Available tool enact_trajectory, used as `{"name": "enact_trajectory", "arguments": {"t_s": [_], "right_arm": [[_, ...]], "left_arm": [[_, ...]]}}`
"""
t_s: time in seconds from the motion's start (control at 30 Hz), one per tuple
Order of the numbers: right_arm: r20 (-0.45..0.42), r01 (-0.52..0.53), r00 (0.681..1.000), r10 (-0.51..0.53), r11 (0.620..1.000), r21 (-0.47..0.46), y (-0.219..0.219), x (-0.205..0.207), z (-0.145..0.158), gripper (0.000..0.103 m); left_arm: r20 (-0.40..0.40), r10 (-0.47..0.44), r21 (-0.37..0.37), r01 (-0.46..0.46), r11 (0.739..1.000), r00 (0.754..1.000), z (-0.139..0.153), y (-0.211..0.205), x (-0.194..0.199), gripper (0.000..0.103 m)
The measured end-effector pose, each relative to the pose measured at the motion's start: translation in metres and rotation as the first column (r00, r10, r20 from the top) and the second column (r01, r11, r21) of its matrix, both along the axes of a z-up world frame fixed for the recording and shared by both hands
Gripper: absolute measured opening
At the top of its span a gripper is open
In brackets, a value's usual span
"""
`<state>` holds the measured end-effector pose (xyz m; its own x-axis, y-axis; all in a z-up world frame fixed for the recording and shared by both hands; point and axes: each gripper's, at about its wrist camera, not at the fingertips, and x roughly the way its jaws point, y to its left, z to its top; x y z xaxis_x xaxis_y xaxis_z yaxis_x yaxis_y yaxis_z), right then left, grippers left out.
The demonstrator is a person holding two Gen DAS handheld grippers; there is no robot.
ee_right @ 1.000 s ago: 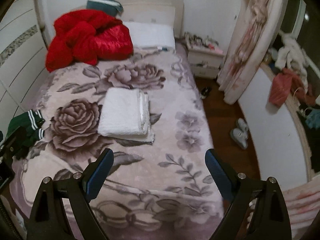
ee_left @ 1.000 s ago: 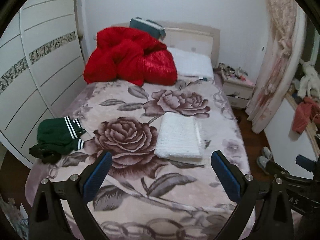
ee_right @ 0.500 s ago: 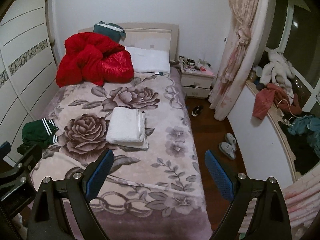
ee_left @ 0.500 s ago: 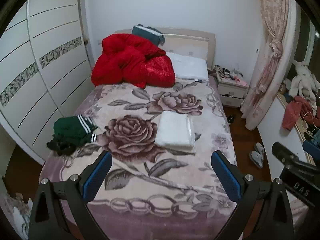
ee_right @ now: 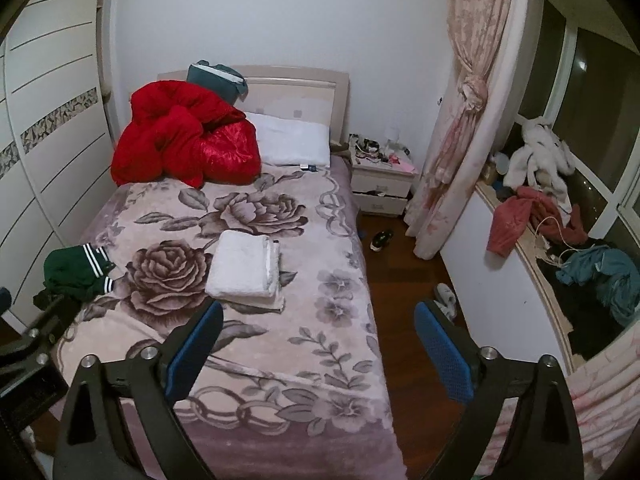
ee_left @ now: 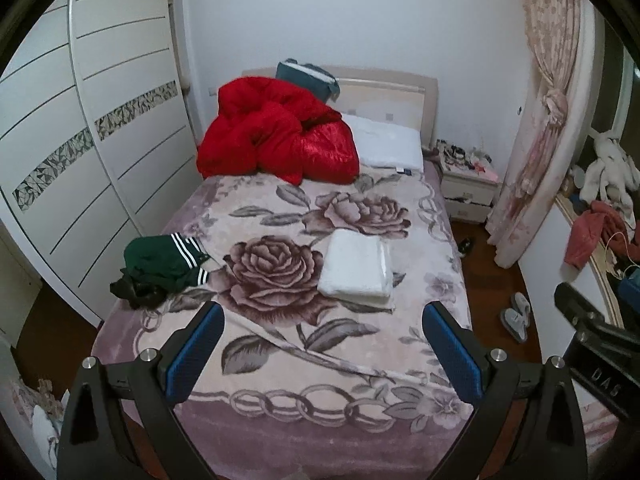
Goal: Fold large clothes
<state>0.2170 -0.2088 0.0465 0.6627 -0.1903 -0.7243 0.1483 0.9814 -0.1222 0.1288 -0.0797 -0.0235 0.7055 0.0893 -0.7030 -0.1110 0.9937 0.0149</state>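
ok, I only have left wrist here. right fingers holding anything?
Observer: No. The right gripper is open, with nothing between its fingers, above the foot of the bed.
Operator: Any clothes off the bed that I can't make out?
Observer: A teal garment lies crumpled on the window ledge, to the right of the red garment there.
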Motion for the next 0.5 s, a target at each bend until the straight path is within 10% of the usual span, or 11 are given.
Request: {"name": "enact_trajectory", "arguments": {"t_s": [0.5], "right_arm": [[0.021, -0.016, 1.000, 0.016, 0.999, 0.036, -0.0016, -0.0043, 0.0086, 0.099]], "left_arm": [[0.033, 0.027, 0.015, -0.028, 1.000, 0.999, 0.0052, 0.0072, -0.0100, 0.101]]}}
